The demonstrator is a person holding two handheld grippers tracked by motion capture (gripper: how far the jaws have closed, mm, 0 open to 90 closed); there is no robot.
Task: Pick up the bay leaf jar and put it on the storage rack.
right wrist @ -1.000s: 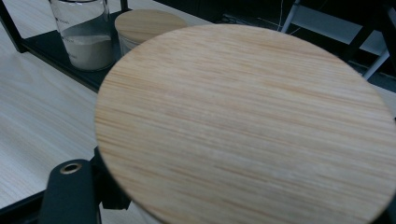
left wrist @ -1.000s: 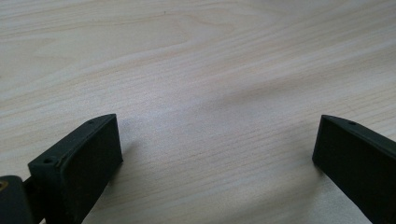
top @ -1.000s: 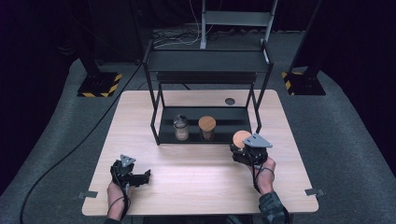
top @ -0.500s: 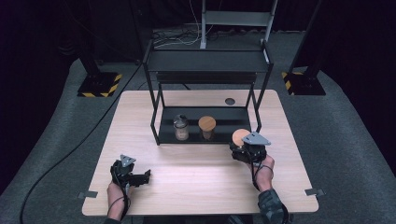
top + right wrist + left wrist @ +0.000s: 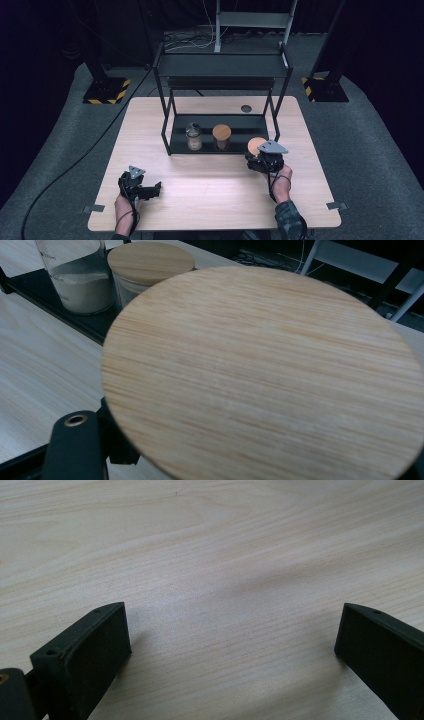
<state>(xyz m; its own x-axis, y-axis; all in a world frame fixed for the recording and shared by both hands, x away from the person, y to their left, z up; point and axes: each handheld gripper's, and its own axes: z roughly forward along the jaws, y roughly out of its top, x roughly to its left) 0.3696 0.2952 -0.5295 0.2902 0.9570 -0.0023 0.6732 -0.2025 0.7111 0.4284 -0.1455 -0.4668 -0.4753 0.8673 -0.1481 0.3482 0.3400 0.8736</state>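
My right gripper (image 5: 258, 158) is shut on a jar with a round wooden lid (image 5: 256, 145), held just in front of the right end of the black rack's bottom tray (image 5: 240, 123). Seen from the right gripper view, that lid (image 5: 265, 375) is large and close, and it hides the jar's body. On the tray stand a glass jar of pale powder (image 5: 193, 136) (image 5: 80, 280) and a second wooden-lidded jar (image 5: 221, 135) (image 5: 150, 262). My left gripper (image 5: 150, 190) (image 5: 232, 640) rests open near the front left of the wooden table (image 5: 210, 185), nothing between its jaws.
The black two-level rack (image 5: 220, 65) stands at the back middle of the table, with its right front leg (image 5: 276, 131) close to the held jar. A round cable hole (image 5: 246, 108) lies behind the tray. Dark floor surrounds the table.
My right gripper has carried the lidded jar slightly forward, toward the rack's tray. The left gripper has stayed still.
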